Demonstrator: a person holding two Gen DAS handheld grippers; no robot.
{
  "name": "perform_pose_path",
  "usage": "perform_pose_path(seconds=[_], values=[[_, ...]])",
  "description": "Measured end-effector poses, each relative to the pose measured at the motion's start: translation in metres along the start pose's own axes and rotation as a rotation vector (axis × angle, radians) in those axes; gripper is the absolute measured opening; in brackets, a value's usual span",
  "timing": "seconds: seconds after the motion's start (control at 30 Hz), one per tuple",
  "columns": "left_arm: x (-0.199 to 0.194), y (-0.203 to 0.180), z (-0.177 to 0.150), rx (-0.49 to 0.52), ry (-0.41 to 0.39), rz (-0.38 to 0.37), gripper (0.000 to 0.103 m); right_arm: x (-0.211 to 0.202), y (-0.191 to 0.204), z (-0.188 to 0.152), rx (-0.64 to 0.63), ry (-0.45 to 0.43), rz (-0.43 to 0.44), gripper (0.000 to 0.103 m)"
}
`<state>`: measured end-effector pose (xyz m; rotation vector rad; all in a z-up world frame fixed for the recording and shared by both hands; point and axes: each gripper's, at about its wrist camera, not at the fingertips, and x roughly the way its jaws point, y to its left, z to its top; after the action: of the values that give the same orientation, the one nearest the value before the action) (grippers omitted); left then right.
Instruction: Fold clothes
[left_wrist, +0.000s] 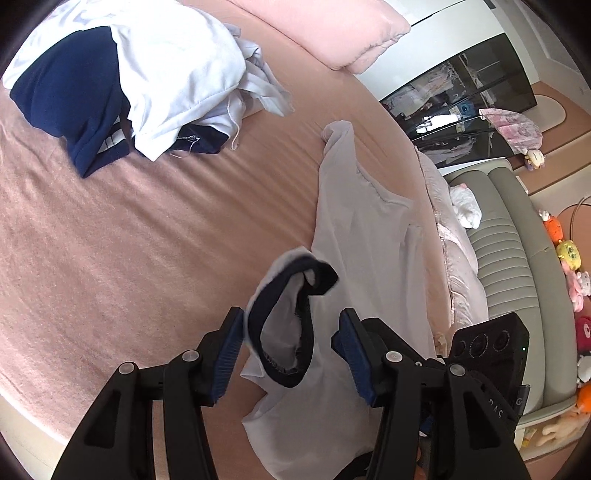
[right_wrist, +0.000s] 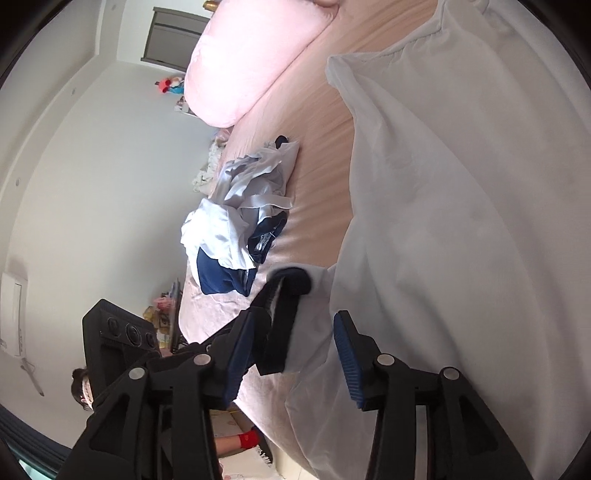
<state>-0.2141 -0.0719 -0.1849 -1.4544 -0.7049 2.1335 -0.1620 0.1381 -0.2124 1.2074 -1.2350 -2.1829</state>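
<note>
Since the pale shirt (left_wrist: 369, 229) drapes and creases wherever it lies on the pink bed (left_wrist: 129, 240), it is judged light, limp and non-fragile, with no stiffness to keep a fold unless laid flat. Its dark ribbed collar (left_wrist: 280, 325) is the thickest and firmest edge, and appears the soundest place to pinch; plain fabric would likely slip from a shallow grip.

Left gripper (left_wrist: 291, 354): jaws stand apart. The collar loop hangs between them and seems to touch the left-hand pad, while the opposite pad stands clear. No clamping is evident.

Right gripper (right_wrist: 291, 354): jaws likewise apart. A dark trimmed edge (right_wrist: 284, 317) of the shirt lies against its left-hand pad, with white cloth spreading ahead and to the right; the right-hand pad is free.

A heap of white and navy clothes (left_wrist: 122, 85) lies well ahead and left of the left gripper.
</note>
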Motion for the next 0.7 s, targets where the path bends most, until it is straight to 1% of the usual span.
perform_pose_path(seconds=[0.1, 0.13, 0.23, 0.4, 0.5, 0.6, 0.7], values=[[0.005, 0.000, -0.001, -0.006, 0.014, -0.017, 0.040, -0.002, 0.001, 0.000, -0.007, -0.011, -0.009, 0.045], [0.008, 0.003, -0.001, -0.021, 0.023, -0.020, 0.034, -0.001, 0.002, 0.000, -0.023, -0.007, -0.038, 0.045], [0.014, 0.012, -0.002, -0.064, 0.038, -0.009, 0.021, 0.005, 0.006, -0.003, -0.070, 0.013, -0.102, 0.045], [0.016, 0.022, -0.005, -0.078, 0.053, -0.013, 0.018, 0.020, 0.010, -0.005, -0.098, 0.050, -0.114, 0.045], [0.012, 0.025, -0.003, -0.081, 0.050, -0.035, 0.018, 0.024, 0.019, -0.008, -0.146, 0.050, -0.120, 0.045], [0.007, 0.034, 0.001, -0.121, 0.041, -0.077, 0.018, 0.024, 0.030, -0.012, -0.205, 0.053, -0.113, 0.045], [0.002, 0.042, 0.004, -0.146, 0.035, -0.108, 0.018, 0.026, 0.038, -0.018, -0.277, 0.052, -0.173, 0.045]])
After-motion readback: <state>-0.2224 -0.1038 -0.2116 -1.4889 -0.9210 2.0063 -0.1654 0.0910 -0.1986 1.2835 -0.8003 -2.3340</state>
